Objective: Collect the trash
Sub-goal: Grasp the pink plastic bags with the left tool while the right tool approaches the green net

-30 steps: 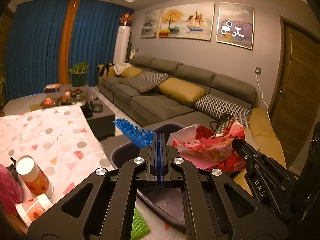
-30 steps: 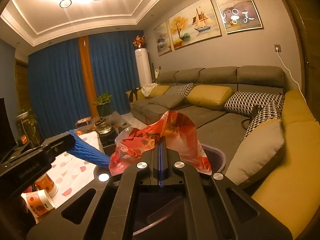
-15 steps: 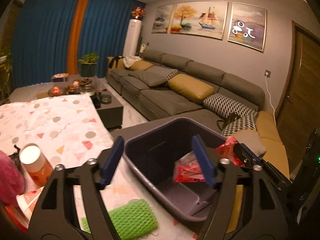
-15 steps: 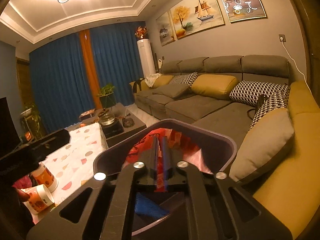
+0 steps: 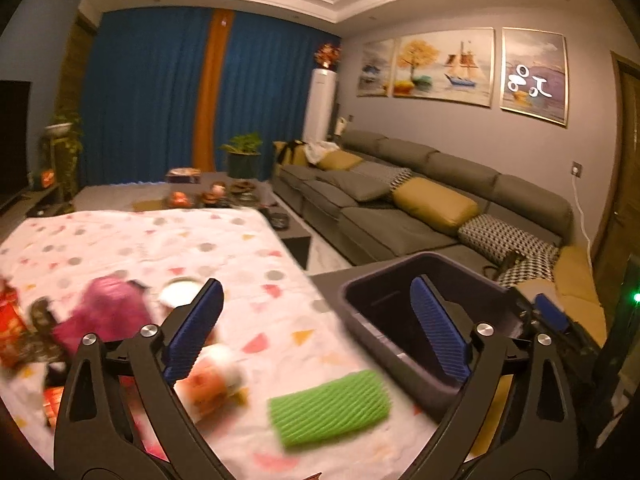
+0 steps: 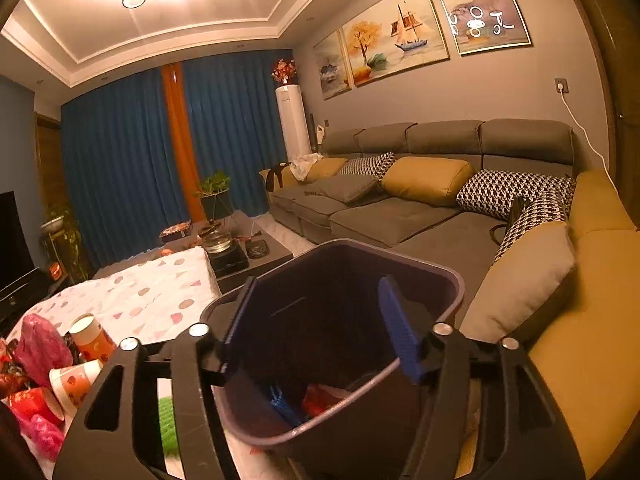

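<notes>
Looking along the left gripper (image 5: 316, 332), its blue fingers stand spread wide and empty above the worktop (image 5: 240, 256); a green foam net (image 5: 330, 406) lies at six o'clock, the dark bin (image 5: 424, 300) at three. From the right wrist, the right gripper (image 6: 320, 328) hangs spread over the bin (image 6: 432, 276), where a red wrapper (image 6: 320, 398) lies at the bottom; paper cups (image 6: 76, 382) sit at nine o'clock.

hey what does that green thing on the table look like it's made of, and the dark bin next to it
Green sleeve: probably soft foam netting, matte, judging by its ribbed mesh texture and squashed, rounded shape. Dark bin: looks like molded plastic with a slight sheen, given its smooth thin walls and rounded, rolled rim. Neither is certain from looks alone.
</notes>
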Demonstrator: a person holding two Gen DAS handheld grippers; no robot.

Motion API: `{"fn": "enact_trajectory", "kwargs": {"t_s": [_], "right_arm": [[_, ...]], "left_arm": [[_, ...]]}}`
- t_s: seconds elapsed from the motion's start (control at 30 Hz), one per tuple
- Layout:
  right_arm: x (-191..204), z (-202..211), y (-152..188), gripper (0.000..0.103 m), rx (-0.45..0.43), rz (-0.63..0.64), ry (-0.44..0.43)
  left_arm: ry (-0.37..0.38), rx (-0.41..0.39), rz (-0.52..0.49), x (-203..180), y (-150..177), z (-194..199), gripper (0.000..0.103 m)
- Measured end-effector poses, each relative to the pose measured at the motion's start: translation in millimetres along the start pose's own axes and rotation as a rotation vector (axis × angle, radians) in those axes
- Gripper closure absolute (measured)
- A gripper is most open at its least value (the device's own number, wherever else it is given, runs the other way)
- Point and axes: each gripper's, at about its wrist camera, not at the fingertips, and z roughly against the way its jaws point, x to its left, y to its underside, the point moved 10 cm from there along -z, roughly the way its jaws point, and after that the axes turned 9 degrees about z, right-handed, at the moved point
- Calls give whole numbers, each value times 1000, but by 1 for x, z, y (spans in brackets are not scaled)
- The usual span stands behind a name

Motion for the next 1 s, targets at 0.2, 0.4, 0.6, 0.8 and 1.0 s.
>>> {"fn": "enact_trajectory", "kwargs": {"t_s": [0.2, 0.4, 0.6, 0.8, 1.0], "right_arm": [[15, 29, 4, 28, -19, 20, -14], [48, 54, 16, 25, -21, 64, -56], [88, 76, 36, 25, -1, 88, -128], [118, 86, 51, 25, 21, 108, -176], [128, 85, 57, 25, 34, 128, -186]], "left_arm": [[-119, -52, 7, 56, 9, 48, 7], [-209, -58, 21, 107, 30, 93, 7], [-246, -9, 66, 146, 59, 119, 7], [-231, 42, 68, 150, 80, 114, 7], [-187, 99, 94, 144, 89, 95, 19]]}}
